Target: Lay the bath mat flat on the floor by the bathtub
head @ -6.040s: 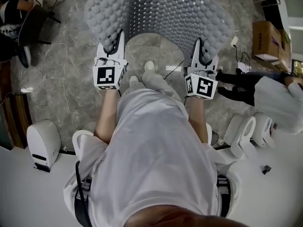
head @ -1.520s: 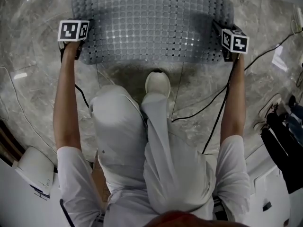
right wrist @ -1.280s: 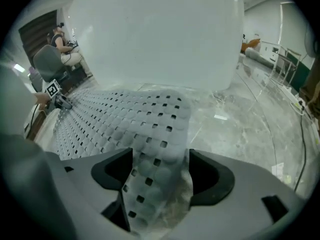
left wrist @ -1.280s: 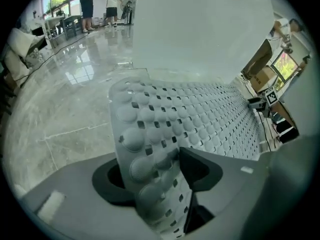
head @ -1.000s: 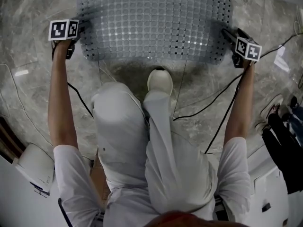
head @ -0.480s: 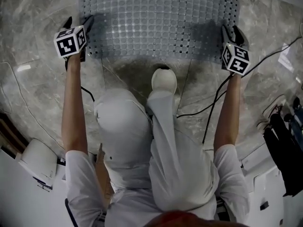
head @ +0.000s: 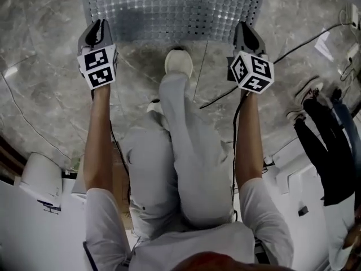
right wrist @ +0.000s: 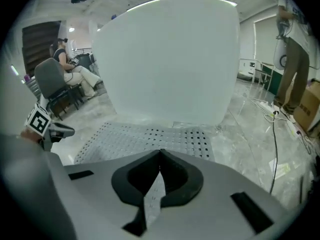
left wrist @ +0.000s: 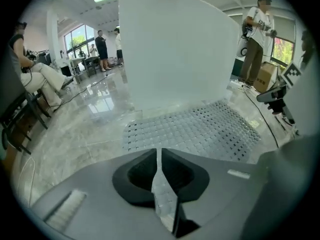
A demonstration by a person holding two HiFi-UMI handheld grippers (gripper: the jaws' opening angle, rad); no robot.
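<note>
Grey perforated rubber bath mat [head: 169,10] lies flat on the marble floor [head: 45,66] by the white bathtub wall [left wrist: 175,49]. My left gripper [head: 97,27] is closing on nothing at the mat's near edge; my right gripper [head: 243,28] is pinched together, empty. Risk, as I judge it: the white shoe [head: 177,61] just beside that edge could ruck it up when I step away.

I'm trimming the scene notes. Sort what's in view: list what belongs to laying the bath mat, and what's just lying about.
Belongs to the job:
bath mat, lying flat
bathtub, along the mat's far edge
floor

Just lying about:
cable
cardboard box
chair, with a person sitting in it
</note>
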